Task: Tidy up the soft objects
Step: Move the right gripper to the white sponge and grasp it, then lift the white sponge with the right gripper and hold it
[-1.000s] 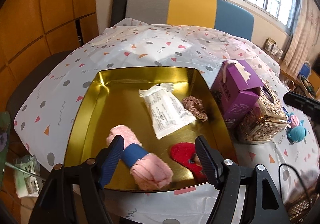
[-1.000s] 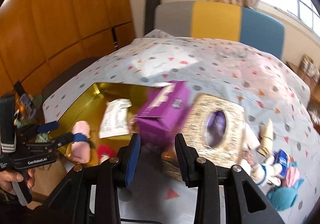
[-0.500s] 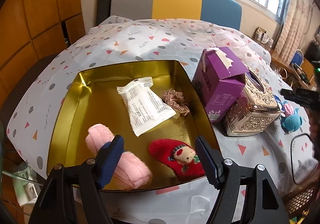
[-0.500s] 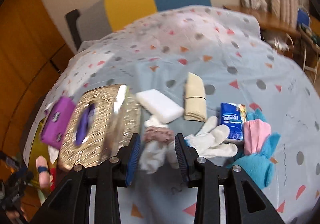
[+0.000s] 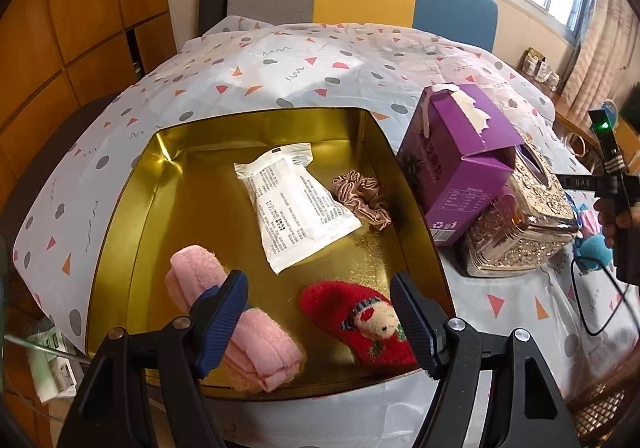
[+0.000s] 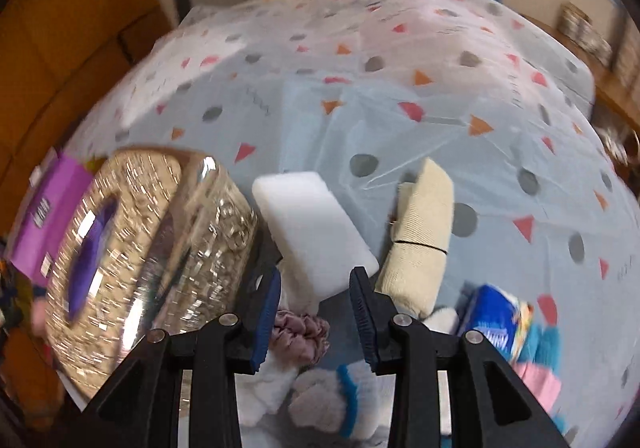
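Left hand-held gripper (image 5: 318,312): spread, nothing pinched, held over gold tray (image 5: 120,232).
Right hand-held gripper (image 6: 314,312): partly spread, empty; over scrunchie (image 6: 302,332) (prob., view blurred).

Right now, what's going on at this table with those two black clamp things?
A person is sorting soft things into a gold tray. It already holds a pink rolled towel, a red sock, a white packet and a scrunchie. The left gripper hangs open and empty over the tray. The right gripper, also empty, is over the unsorted pile, above a mauve scrunchie near a white sponge.
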The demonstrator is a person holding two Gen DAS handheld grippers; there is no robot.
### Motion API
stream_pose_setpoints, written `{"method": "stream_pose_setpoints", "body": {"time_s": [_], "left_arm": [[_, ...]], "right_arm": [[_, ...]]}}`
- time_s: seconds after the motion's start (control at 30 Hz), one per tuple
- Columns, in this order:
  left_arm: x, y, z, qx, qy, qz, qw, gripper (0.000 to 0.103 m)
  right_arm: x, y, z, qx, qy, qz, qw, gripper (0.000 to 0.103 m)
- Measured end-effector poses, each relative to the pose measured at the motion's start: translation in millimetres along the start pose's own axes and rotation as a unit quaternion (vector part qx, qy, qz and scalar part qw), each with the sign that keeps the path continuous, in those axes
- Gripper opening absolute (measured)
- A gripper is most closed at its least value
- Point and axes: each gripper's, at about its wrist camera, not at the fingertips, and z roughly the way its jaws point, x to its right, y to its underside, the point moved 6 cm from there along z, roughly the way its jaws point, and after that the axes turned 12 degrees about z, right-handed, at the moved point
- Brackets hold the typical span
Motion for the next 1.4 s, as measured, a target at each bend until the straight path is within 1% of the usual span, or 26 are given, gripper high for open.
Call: {"method": "stream_pose_setpoints", "body": {"time_s": [0.03, 0.1, 0.17, 0.27, 0.37, 0.43, 0.53, 0.6, 0.67, 0.83, 0.9, 0.97, 1.1, 1.17, 1.23, 1.33, 1.4], "left_arm": [[-0.2, -0.9, 1.1, -0.001, 0.000, 0.000, 1.0000, 0.074], [0.3, -3.7, 4.0, -0.004, -0.002, -0.001, 1.0000, 0.074], [1.4, -5.8, 6.5, -0.006, -0.002, -0.001, 1.0000, 0.074], [2.8, -8.6, 9.6, -0.010, -0.004, 0.000, 0.9999, 0.074], [3.7, -10.2, 11.5, -0.013, -0.005, -0.001, 0.9999, 0.074], [3.8, -11.3, 12.6, -0.015, -0.005, -0.001, 0.9999, 0.074], [3.8, -12.2, 13.9, -0.017, -0.004, -0.002, 0.9999, 0.074], [4.7, -12.2, 15.6, -0.020, -0.001, -0.002, 0.9998, 0.074], [5.1, -12.0, 16.1, -0.021, -0.001, 0.000, 0.9998, 0.074], [4.1, -12.3, 17.9, -0.021, -0.001, -0.002, 0.9998, 0.074], [2.5, -12.6, 17.4, -0.020, -0.002, -0.004, 0.9998, 0.074], [0.9, -13.1, 16.0, -0.017, -0.001, -0.007, 0.9998, 0.074], [2.9, -16.1, 10.7, -0.007, 0.001, -0.002, 1.0000, 0.074], [6.6, -19.5, 6.0, 0.001, 0.005, 0.005, 1.0000, 0.074], [10.9, -23.3, 0.8, 0.011, 0.009, 0.013, 0.9998, 0.074], [23.3, -33.8, -10.1, 0.029, 0.021, 0.037, 0.9987, 0.074], [33.8, -43.6, -19.1, 0.045, 0.028, 0.055, 0.9971, 0.074]], "right_arm": [[-2.9, 0.1, 4.1, -0.006, -0.006, -0.017, 1.000, 0.035], [-5.9, -0.1, 9.2, -0.012, -0.007, -0.040, 0.999, 0.040], [-8.7, -0.7, 15.5, -0.019, -0.007, -0.057, 0.998, 0.040], [-9.6, -4.5, 27.3, -0.025, 0.007, -0.074, 0.997, 0.040], [-10.0, -10.7, 37.1, -0.023, 0.018, -0.078, 0.996, 0.041], [-9.9, -16.1, 39.0, -0.015, 0.018, -0.074, 0.997, 0.041], [-9.0, -22.7, 41.2, -0.016, 0.021, -0.070, 0.997, 0.043], [-5.8, -26.5, 44.6, -0.024, 0.028, -0.069, 0.997, 0.053], [-1.2, -30.7, 51.1, -0.034, 0.038, -0.067, 0.996, 0.058], [4.3, -36.8, 58.3, -0.038, 0.029, -0.055, 0.997, 0.058], [5.8, -35.5, 59.2, -0.041, 0.026, -0.051, 0.998, 0.053], [7.7, -33.8, 55.8, -0.038, 0.028, -0.045, 0.998, 0.051], [22.1, -30.9, 41.8, -0.023, 0.047, -0.013, 0.999, 0.050], [39.7, -27.7, 32.4, -0.014, 0.090, 0.012, 0.996, 0.050], [56.7, -19.6, 25.9, -0.020, 0.121, 0.031, 0.992, 0.050], [66.8, -7.6, 9.1, -0.008, 0.115, 0.051, 0.992, 0.050], [69.4, -1.8, -10.4, 0.017, 0.100, 0.071, 0.992, 0.051]]}}
